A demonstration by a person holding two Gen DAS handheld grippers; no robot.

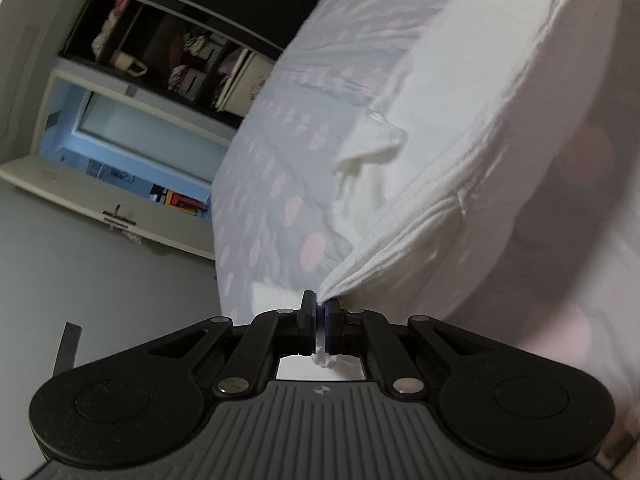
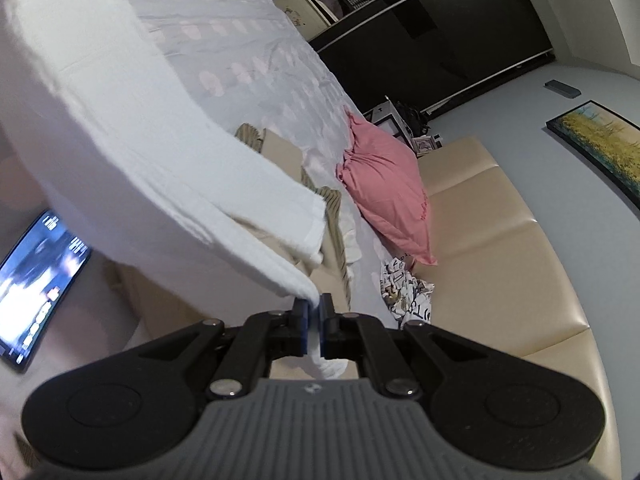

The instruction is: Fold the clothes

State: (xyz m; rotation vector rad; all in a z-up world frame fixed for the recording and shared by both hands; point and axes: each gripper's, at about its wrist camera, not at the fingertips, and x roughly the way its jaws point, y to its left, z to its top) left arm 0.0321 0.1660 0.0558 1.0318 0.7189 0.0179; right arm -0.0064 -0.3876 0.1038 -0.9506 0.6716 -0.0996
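Ahead and right of the fingers a pink pillow (image 2: 386, 184) lies beside a beige headboard (image 2: 500, 248); left, a lit screen (image 2: 36, 280).

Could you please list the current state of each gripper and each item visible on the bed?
left gripper: shut on a corner of the white garment.
right gripper: shut on another corner.
white garment: lifted, stretched between both grippers.
pink pillow: lying against the headboard.
printed cloth: crumpled on the bed.
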